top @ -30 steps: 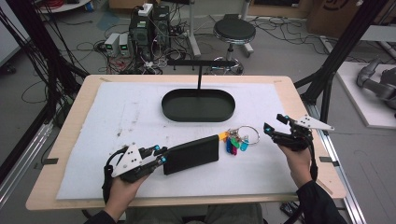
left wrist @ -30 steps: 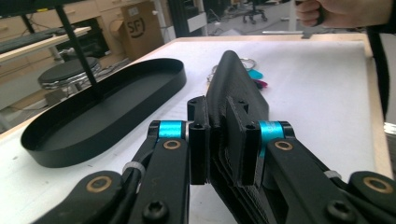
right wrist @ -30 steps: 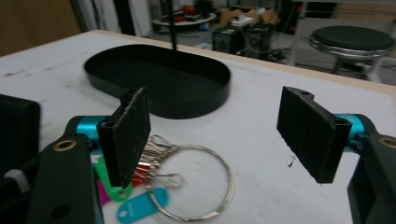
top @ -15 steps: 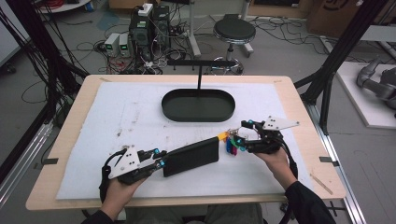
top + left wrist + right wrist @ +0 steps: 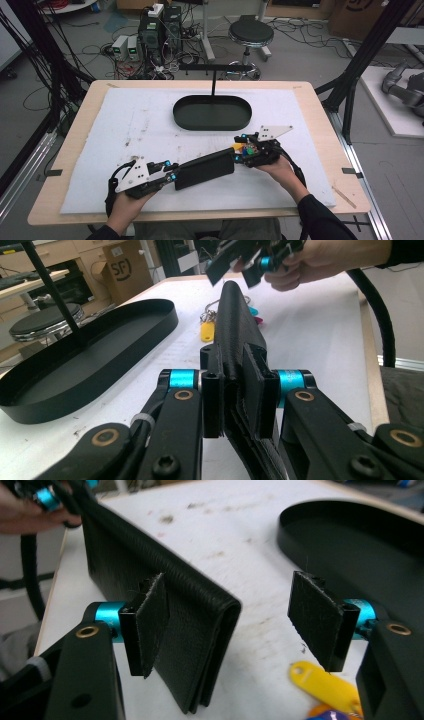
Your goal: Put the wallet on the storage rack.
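From above we see the left gripper (image 5: 170, 172) clamping one end of the long black textured leather wallet (image 5: 204, 168) on the white mat. Along the left gripper's jaws, the wallet stands on edge (squeezed firmly). The right gripper (image 5: 230, 622) gapes wide beside its far end, near a yellow key tag (image 5: 325, 682).

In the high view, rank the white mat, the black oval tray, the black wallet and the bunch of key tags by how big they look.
Largest to smallest in the high view:
1. white mat
2. black oval tray
3. black wallet, held on edge in the left gripper, so its face is foreshortened
4. key tags, partly hidden by the right gripper
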Demonstrator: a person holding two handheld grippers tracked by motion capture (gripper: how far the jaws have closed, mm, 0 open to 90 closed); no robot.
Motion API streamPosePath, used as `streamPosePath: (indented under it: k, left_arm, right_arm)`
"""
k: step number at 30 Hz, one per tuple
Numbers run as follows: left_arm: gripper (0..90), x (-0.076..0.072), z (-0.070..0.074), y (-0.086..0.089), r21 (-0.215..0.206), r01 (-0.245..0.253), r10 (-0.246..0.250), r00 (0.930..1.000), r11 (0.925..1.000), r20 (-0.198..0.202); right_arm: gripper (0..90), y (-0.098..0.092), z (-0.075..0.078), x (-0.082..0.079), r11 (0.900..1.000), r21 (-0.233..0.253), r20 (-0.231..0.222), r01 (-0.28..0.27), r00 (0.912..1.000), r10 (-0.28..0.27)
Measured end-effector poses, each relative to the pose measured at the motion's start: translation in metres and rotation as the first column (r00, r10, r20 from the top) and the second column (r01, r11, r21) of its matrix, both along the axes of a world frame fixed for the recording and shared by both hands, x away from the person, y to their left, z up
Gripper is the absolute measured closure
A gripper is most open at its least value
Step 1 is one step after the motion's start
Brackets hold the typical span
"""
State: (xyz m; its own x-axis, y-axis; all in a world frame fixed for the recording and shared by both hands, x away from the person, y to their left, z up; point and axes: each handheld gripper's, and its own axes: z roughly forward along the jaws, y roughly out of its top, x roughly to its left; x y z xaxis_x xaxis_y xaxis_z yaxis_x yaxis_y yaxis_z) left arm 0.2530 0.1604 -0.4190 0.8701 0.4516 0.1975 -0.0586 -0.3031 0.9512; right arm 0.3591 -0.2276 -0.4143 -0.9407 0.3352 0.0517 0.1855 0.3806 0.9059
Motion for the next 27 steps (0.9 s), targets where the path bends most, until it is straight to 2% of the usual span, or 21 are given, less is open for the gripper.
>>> streamPosePath:
  k: [1,3,6,7,10,13,17,18,20,23,24,27]
  left_arm:
    - [78.6,0.0,0.0,0.0,0.001,0.001,-0.001,1.0,1.0,-0.001]
    - [78.4,0.0,0.0,0.0,-0.004,0.001,-0.001,1.0,1.0,-0.008]
    - [76.6,0.001,-0.001,0.001,-0.01,-0.004,0.003,0.9998,0.9999,-0.017]
    - [75.8,0.001,-0.001,0.002,-0.011,-0.008,0.007,0.9997,0.9999,-0.024]
    - [72.2,0.002,-0.002,0.002,-0.021,-0.019,0.018,0.9991,0.9996,-0.039]
    - [69.0,0.003,-0.002,0.003,-0.024,-0.026,0.025,0.9985,0.9994,-0.048]
    - [58.0,0.005,-0.002,0.003,-0.027,-0.047,0.045,0.9965,0.9985,-0.07]
    - [58.0,0.006,-0.003,0.003,-0.031,-0.055,0.052,0.9955,0.998,-0.079]
    - [50.7,0.008,-0.003,0.004,-0.037,-0.068,0.063,0.9926,0.997,-0.103]
    - [39.9,0.014,-0.007,0.005,-0.034,-0.072,0.066,0.9843,0.9968,-0.164]
    - [38.0,0.014,-0.007,0.005,-0.034,-0.072,0.066,0.9843,0.9968,-0.164]
    - [36.5,0.019,-0.012,0.005,-0.024,-0.062,0.055,0.9735,0.9978,-0.222]
  right_arm:
    - [33.8,0.006,-0.003,0.002,0.999,-0.021,-0.013,-0.027,0.9996,0.027]
    - [36.4,0.009,-0.005,0.002,0.999,-0.03,-0.014,-0.04,0.9991,0.04]
    - [51.9,0.016,-0.008,-0.002,0.993,-0.087,0.009,-0.085,0.9963,0.086]
    - [54.2,0.016,-0.008,-0.002,0.992,-0.093,0.018,-0.087,0.9958,0.089]
    - [61.1,0.012,-0.006,-0.003,0.991,-0.088,-0.002,-0.105,0.9944,0.105]
    - [66.0,0.009,-0.005,-0.004,0.988,-0.089,-0.001,-0.124,0.9922,0.124]
    - [71.0,0.007,-0.004,-0.006,0.986,-0.086,-0.005,-0.146,0.9893,0.146]
    - [71.0,0.007,-0.004,-0.006,0.986,-0.086,-0.005,-0.146,0.9893,0.146]
    - [72.4,0.006,-0.003,-0.008,0.984,-0.087,-0.008,-0.153,0.9883,0.153]
    - [74.3,0.006,0.0,-0.013,0.983,-0.084,0.009,-0.163,0.9864,0.164]
    - [74.4,0.006,0.0,-0.015,0.982,-0.082,0.013,-0.167,0.9856,0.169]
    - [74.5,0.005,0.002,-0.018,0.982,-0.085,0.016,-0.166,0.9857,0.168]
